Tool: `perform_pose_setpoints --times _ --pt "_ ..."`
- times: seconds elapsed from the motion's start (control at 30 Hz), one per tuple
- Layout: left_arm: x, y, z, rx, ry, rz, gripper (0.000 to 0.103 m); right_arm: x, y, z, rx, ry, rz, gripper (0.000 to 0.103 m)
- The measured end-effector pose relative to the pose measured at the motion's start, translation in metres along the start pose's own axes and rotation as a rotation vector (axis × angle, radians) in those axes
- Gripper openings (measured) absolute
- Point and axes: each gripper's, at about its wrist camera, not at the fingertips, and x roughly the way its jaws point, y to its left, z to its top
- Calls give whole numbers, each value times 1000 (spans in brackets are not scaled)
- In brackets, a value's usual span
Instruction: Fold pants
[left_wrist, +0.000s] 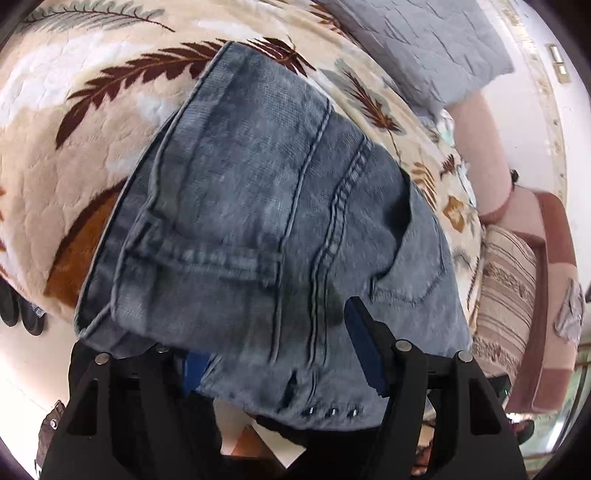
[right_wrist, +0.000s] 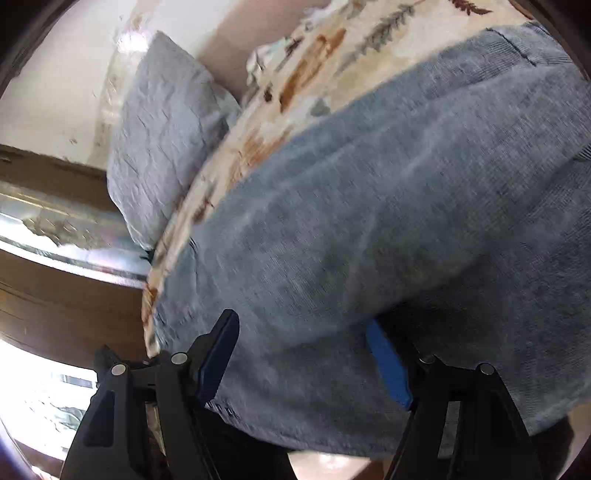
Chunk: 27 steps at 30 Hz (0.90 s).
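Observation:
Faded blue jeans (left_wrist: 258, 206) lie folded on a cream bedspread with brown leaf prints (left_wrist: 74, 122). In the left wrist view, seams and a back pocket face up and the near edge, with metal studs, hangs over the bed's edge. My left gripper (left_wrist: 273, 354) is open, its blue-padded fingers (left_wrist: 365, 350) spread either side of the near edge of the jeans. In the right wrist view the jeans (right_wrist: 388, 206) fill the frame, blurred. My right gripper (right_wrist: 306, 354) is open, its fingers (right_wrist: 218, 354) wide apart over the denim.
A grey pillow (left_wrist: 432, 48) lies at the head of the bed, also in the right wrist view (right_wrist: 162, 133). A pink headboard (left_wrist: 476, 136) and a striped cushion (left_wrist: 506, 295) stand right of the bed. Black shoes (left_wrist: 22, 310) sit on the floor at left.

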Motion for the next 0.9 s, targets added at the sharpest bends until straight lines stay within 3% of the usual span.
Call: perform_pose_setpoints --times 0.03,0.07,0.1,0.2,0.33,0.43,0.5,0.6,0.63,0.77,0.83,0.9 --pt "-3 -3 2 -3 -17 10 35 2 -1 2 6 -4 12 43" --pt "-5 -4 5 0 -28 18 24 5 -1 5 9 0 19 13" --pt "-9 -5 7 4 -27 19 15 5 -1 6 9 0 18 4" --pt "-35 -4 0 28 -49 -28 11 -13 14 2 -37 -16 58 4" --pt "-69 5 -24 111 -93 -18 11 -46 35 -24 -140 27 53 4" --pt "-53 28 -35 100 -50 51 12 -43 19 -52 -123 112 9 4" --pt "-25 49 -36 20 33 82 12 -24 -2 -67 -73 169 -39 9" --pt "-17 56 -31 -13 52 83 12 -14 -14 -70 -8 174 -46 10" --pt "-20 53 -31 0 47 82 12 -23 -15 -68 1 146 -37 12" --pt "-30 44 -30 51 21 71 16 -91 -39 -52 46 -65 -60 45" --pt "-27 44 -32 45 26 76 25 -121 -59 -41 113 -169 -100 46" --pt "-20 43 -33 36 30 92 26 -147 -86 -30 191 -254 -126 46"
